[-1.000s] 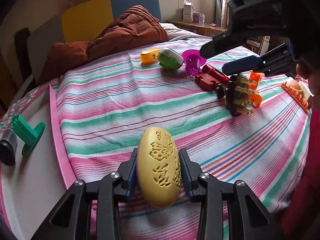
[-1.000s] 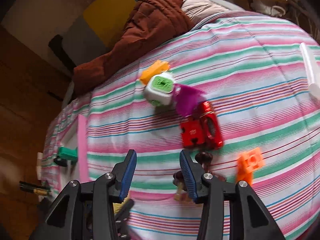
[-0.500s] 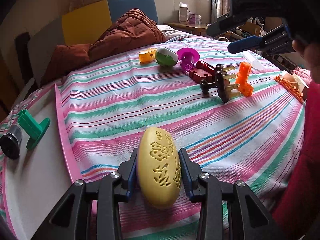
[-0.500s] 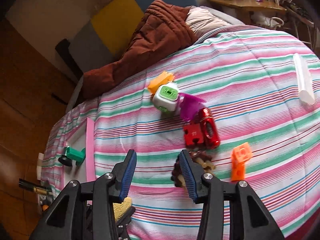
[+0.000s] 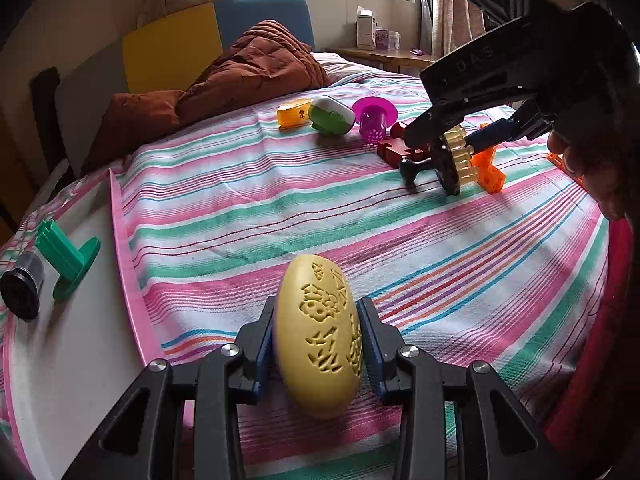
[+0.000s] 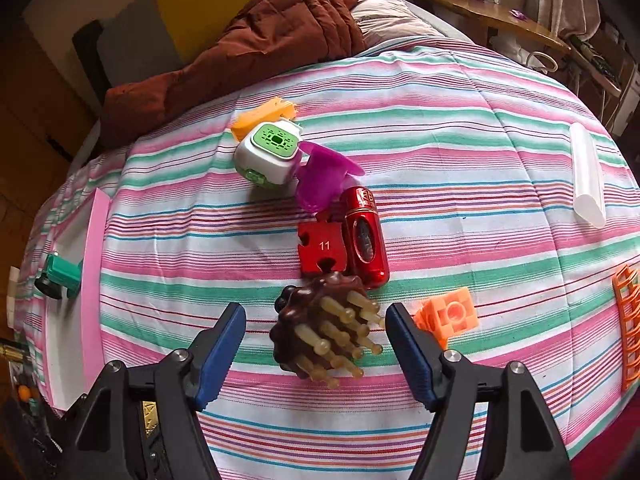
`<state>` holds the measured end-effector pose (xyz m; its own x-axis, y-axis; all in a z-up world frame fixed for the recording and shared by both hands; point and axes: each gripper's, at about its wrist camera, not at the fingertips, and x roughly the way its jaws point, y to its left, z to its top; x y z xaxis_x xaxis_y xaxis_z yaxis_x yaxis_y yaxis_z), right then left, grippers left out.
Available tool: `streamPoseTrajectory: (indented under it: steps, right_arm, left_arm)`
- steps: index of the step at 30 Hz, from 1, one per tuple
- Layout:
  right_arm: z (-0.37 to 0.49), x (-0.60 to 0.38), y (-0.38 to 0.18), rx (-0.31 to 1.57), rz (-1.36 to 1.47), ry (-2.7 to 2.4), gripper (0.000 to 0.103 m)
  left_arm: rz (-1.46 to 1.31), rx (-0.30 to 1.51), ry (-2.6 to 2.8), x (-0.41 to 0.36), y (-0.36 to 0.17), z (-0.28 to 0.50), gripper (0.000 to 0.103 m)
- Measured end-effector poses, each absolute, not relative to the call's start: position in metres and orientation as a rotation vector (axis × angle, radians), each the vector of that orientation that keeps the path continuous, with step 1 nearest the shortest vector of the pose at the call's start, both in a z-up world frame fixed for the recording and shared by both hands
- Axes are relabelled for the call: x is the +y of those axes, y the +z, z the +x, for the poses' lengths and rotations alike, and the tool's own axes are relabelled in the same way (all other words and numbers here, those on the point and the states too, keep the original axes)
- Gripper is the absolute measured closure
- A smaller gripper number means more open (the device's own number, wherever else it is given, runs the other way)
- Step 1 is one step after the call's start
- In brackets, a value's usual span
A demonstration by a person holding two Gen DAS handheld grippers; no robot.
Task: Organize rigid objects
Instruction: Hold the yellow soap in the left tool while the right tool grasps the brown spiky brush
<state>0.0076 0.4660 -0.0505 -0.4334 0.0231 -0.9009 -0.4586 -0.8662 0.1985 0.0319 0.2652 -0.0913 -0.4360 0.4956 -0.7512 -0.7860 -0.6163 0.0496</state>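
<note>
The right gripper (image 6: 316, 344) hangs over the striped bedspread (image 6: 440, 152) with its jaws opening — a dark brown brush (image 6: 320, 332) with pale pegs lies between the blue pads, touched by neither. At twelve o'clock from the brush sit a red puzzle piece (image 6: 322, 246) and a red capsule-shaped case (image 6: 366, 240), touching each other; an orange block (image 6: 450, 316) lies at three o'clock, just beside the right pad. The left gripper (image 5: 318, 344) is clenched on a yellow carved oval (image 5: 320, 340), held upright above the bedspread. At nine o'clock from it, on a white tray (image 5: 72, 360) with a pink rim, rest a green stand (image 5: 66, 256) and a dark cylinder (image 5: 22, 288).
</note>
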Motion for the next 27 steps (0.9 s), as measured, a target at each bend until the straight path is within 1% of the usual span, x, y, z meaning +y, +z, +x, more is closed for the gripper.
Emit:
streamPoseTrajectory:
  steps: [4, 5, 6, 8, 11, 15, 17, 25, 27]
  right_arm:
    - [0.004, 0.464, -0.059, 0.574, -1.497, 2.342, 0.03]
    - [0.004, 0.464, -0.06, 0.553, -1.495, 2.335, 0.033]
    - [0.003, 0.464, -0.061, 0.531, -1.486, 2.33, 0.043]
    - [0.003, 0.466, -0.061, 0.501, -1.473, 2.313, 0.057]
    - [0.005, 0.471, -0.061, 0.518, -1.451, 2.31, 0.065]
    - [0.001, 0.463, -0.059, 0.447, -1.454, 2.315, 0.065]
    - [0.0, 0.462, -0.058, 0.45, -1.45, 2.32, 0.065]
    - [0.002, 0.465, -0.057, 0.453, -1.44, 2.303, 0.065]
    - [0.002, 0.464, -0.057, 0.446, -1.439, 2.302, 0.065]
  left_arm:
    - [-0.924, 0.505, 2.094, 0.266, -0.091, 0.032, 0.064]
    - [-0.925, 0.503, 2.094, 0.266, -0.092, 0.032, 0.064]
    - [-0.925, 0.504, 2.094, 0.266, -0.092, 0.033, 0.064]
    - [-0.922, 0.505, 2.095, 0.267, -0.092, 0.034, 0.064]
    - [-0.922, 0.504, 2.098, 0.268, -0.092, 0.034, 0.064]
    - [-0.938, 0.498, 2.097, 0.266, -0.09, 0.032, 0.064]
    - [-0.955, 0.491, 2.094, 0.266, -0.089, 0.032, 0.065]
    - [-0.938, 0.464, 2.061, 0.265, -0.074, 0.041, 0.074]
    - [-0.937, 0.459, 2.053, 0.263, -0.071, 0.044, 0.074]
